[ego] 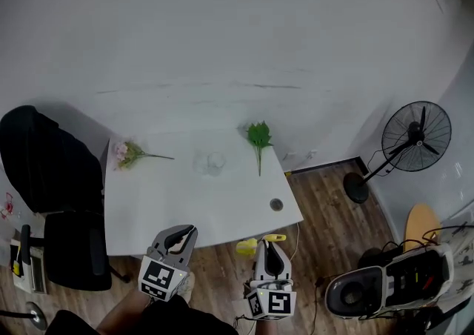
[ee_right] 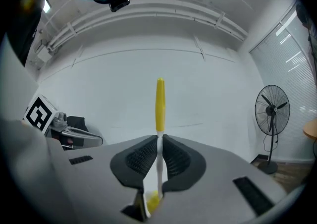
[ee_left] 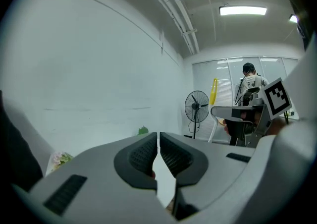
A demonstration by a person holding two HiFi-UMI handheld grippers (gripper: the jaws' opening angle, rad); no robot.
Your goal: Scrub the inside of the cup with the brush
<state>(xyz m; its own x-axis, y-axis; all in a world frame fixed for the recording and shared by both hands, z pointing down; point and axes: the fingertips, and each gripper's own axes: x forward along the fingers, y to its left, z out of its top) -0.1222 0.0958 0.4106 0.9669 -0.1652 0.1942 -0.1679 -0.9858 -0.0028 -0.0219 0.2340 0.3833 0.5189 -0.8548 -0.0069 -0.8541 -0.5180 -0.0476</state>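
A clear glass cup stands near the middle of the white table, well ahead of both grippers. My right gripper hovers off the table's front edge, shut on a brush with a yellow handle. In the right gripper view the yellow handle sticks up past the closed jaws of the right gripper, its white neck pinched between the pads. My left gripper is held beside it at the front edge. Its jaws stand together in the left gripper view with nothing between them.
A pink flower sprig lies at the table's left, a green leaf stem at the back right, a small round disc near the right edge. A black chair stands left, a floor fan and a white machine right.
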